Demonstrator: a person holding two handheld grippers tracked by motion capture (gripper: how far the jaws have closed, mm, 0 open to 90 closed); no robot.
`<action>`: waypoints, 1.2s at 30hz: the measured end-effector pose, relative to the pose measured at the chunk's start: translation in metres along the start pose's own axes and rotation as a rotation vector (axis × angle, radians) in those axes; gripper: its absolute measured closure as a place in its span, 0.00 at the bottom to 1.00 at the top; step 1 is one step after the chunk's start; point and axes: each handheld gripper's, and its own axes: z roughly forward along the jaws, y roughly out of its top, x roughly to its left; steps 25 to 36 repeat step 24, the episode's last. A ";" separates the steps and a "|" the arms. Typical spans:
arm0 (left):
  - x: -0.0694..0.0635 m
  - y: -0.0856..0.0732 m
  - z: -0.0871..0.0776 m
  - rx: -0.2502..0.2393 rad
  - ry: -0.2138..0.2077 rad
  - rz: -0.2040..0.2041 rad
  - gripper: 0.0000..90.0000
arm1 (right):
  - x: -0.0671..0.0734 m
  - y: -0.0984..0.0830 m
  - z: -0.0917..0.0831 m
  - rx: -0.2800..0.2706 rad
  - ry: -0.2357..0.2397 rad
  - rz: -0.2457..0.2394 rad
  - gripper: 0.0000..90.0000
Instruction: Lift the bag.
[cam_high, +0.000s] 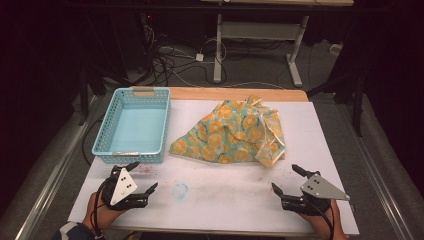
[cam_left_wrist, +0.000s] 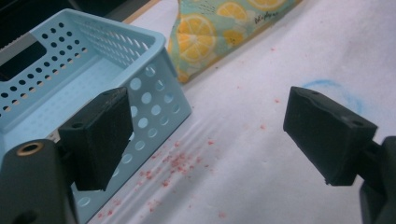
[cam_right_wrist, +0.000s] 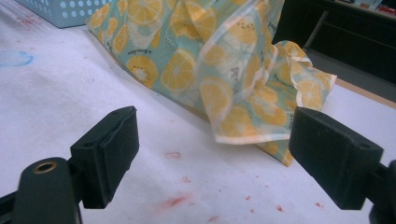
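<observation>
white paper-covered worktop (cam_high: 225, 195): crumpled lemon-print cloth (cam_high: 235, 132) centre frame, empty light-blue perforated plastic basket (cam_high: 134, 125) left. both tools, left (cam_high: 137, 182) and right (cam_high: 290, 182), released; likely cloth pickup next.

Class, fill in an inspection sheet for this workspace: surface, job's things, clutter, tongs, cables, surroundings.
Surface: white table sheet, with red flecks and a blue ring mark.
Job's things: light blue basket, empty, at left; lemon-print cloth, crumpled, beside it.
Clutter: nothing seen.
Tongs: left tongs open, apart from the basket's near wall; right tongs open, short of the cloth.
Cables: one trails from each of the tongs; a tangle of floor cables beyond the table.
Surroundings: dark room, desk legs behind.
</observation>
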 end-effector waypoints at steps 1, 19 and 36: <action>0.000 0.000 0.000 -0.003 -0.001 -0.003 0.17 | 0.001 0.000 0.000 -0.004 0.001 -0.003 0.19; 0.000 0.003 0.007 0.014 -0.013 0.009 0.17 | 0.002 -0.001 0.002 0.008 0.002 -0.036 0.19; 0.001 0.004 0.008 0.011 -0.014 0.006 0.17 | 0.003 -0.002 0.003 0.021 0.002 -0.043 0.19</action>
